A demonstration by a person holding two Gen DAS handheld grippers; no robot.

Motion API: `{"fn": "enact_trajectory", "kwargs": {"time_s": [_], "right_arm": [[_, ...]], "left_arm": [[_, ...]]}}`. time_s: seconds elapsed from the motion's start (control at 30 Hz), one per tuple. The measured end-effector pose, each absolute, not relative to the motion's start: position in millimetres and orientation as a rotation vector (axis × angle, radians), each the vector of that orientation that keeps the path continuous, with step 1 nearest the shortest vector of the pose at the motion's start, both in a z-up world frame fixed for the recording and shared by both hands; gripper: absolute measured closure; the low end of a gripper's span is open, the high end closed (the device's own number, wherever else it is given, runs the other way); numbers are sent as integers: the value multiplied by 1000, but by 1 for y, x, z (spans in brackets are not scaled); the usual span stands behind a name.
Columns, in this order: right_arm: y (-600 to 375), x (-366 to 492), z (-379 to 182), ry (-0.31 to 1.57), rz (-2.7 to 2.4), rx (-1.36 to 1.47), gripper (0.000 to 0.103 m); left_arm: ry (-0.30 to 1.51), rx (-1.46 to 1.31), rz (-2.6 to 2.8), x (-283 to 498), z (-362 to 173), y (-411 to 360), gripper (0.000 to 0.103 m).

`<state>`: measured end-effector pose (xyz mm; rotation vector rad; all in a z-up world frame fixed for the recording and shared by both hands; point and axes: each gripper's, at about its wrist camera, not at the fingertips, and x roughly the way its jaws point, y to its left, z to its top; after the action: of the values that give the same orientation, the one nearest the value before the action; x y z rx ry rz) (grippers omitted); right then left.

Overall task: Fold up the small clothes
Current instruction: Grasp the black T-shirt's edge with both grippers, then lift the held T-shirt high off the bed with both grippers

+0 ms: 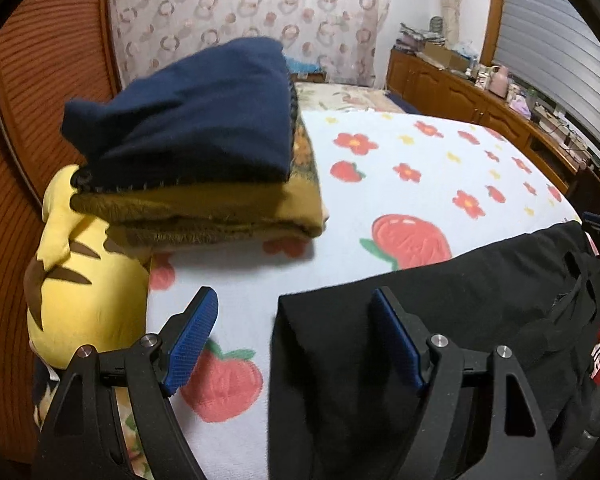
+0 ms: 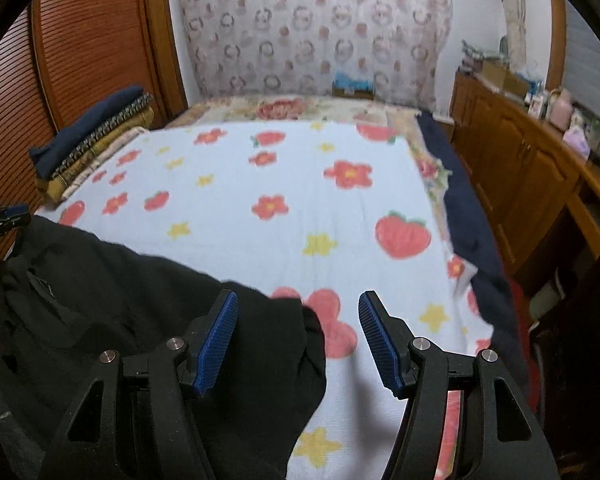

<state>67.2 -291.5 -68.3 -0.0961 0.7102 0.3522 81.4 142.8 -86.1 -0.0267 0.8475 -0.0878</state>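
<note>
A black garment (image 1: 440, 320) lies on the white blanket with red flowers and strawberries (image 1: 400, 168). My left gripper (image 1: 292, 344) is open above the garment's left edge, its right finger over the black cloth. In the right wrist view the same black garment (image 2: 120, 300) fills the lower left, and my right gripper (image 2: 296, 344) is open over its right edge, holding nothing. A stack of folded clothes, navy on top (image 1: 196, 128) and mustard below (image 1: 204, 212), sits at the blanket's far left; it also shows in the right wrist view (image 2: 88, 140).
A yellow plush toy (image 1: 80, 276) lies by the stack at the bed's left edge. A ribbed wooden wardrobe (image 1: 40, 80) stands on the left. A wooden cabinet with clutter (image 2: 532, 152) runs along the right. A patterned curtain (image 2: 308, 28) hangs behind the bed.
</note>
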Motion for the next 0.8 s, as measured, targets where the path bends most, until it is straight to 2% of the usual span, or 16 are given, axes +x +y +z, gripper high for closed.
{"fn": "enact_trajectory", "kwargs": {"time_s": [0.3, 0.33, 0.4, 0.67, 0.77, 0.8], "right_arm": [[-289, 79, -67, 764, 379, -80, 38], [-288, 80, -68, 770, 382, -80, 38], [-288, 82, -70, 784, 391, -76, 38], [-283, 83, -74, 793, 417, -104, 39], [-275, 77, -74, 791, 447, -134, 53], [-273, 75, -75, 789, 456, -142, 60]], "left_arm": [[872, -28, -94, 82, -94, 143, 26], [877, -30, -103, 82, -95, 143, 29], [902, -50, -136, 83, -100, 142, 51], [906, -55, -177, 81, -100, 135, 70], [901, -56, -208, 78, -98, 131, 87], [894, -41, -212, 76, -98, 128, 89]]}}
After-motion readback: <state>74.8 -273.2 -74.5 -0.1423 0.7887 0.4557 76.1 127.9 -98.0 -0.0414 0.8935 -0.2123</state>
